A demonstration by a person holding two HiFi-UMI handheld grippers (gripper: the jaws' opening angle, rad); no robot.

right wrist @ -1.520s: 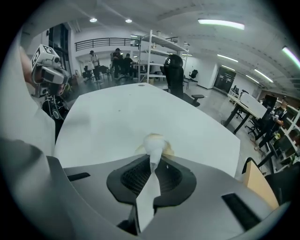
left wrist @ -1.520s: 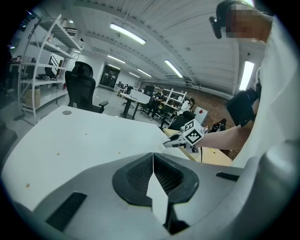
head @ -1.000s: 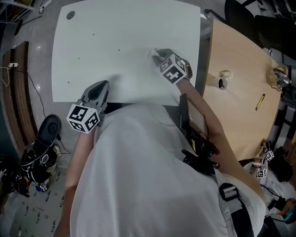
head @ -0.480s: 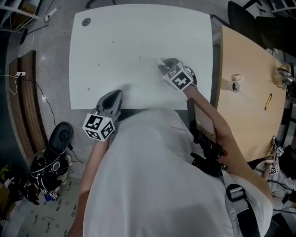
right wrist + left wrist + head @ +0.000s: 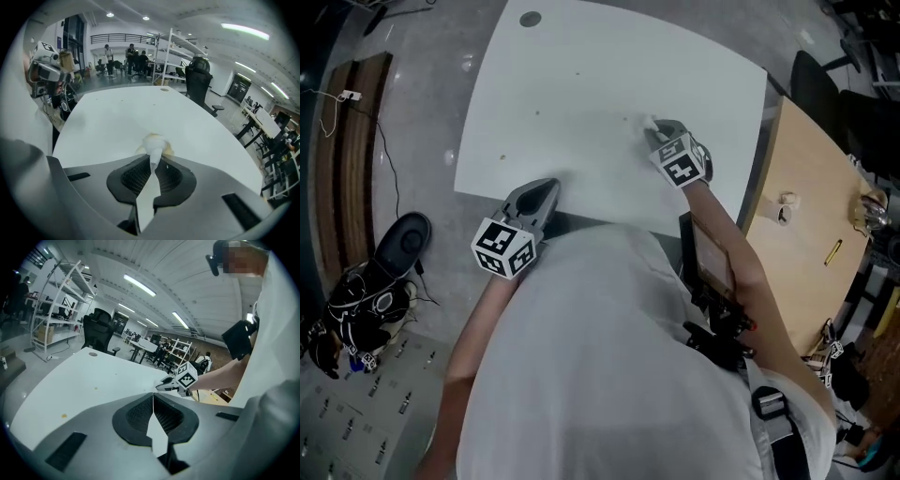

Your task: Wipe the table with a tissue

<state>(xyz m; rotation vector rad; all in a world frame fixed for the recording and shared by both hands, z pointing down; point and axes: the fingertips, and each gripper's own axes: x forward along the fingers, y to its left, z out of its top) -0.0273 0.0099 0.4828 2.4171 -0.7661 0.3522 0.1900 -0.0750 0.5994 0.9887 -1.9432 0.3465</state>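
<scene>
A crumpled white tissue [image 5: 153, 145] with a yellowish stain is pinched in my right gripper [image 5: 153, 154], which is shut on it and presses it down on the white table [image 5: 581, 103]. From the head view the tissue [image 5: 649, 125] shows just past the right gripper [image 5: 661, 136], at the table's right half. My left gripper [image 5: 546, 192] sits at the near edge of the table, shut with nothing between its jaws. In the left gripper view the closed left gripper [image 5: 153, 394] points across the tabletop [image 5: 84, 380] toward the right gripper [image 5: 161, 386].
Small brown spots [image 5: 502, 157] dot the tabletop, one [image 5: 63, 416] near the left gripper. A round grommet [image 5: 530, 19] sits at the far corner. A wooden table [image 5: 811, 216] with small items stands to the right. A bag and cables [image 5: 366, 300] lie on the floor at left.
Both grippers have slid sideways along the table, the right one dragging the tissue across the surface. The head view has swung, so the table sits more tilted in frame.
</scene>
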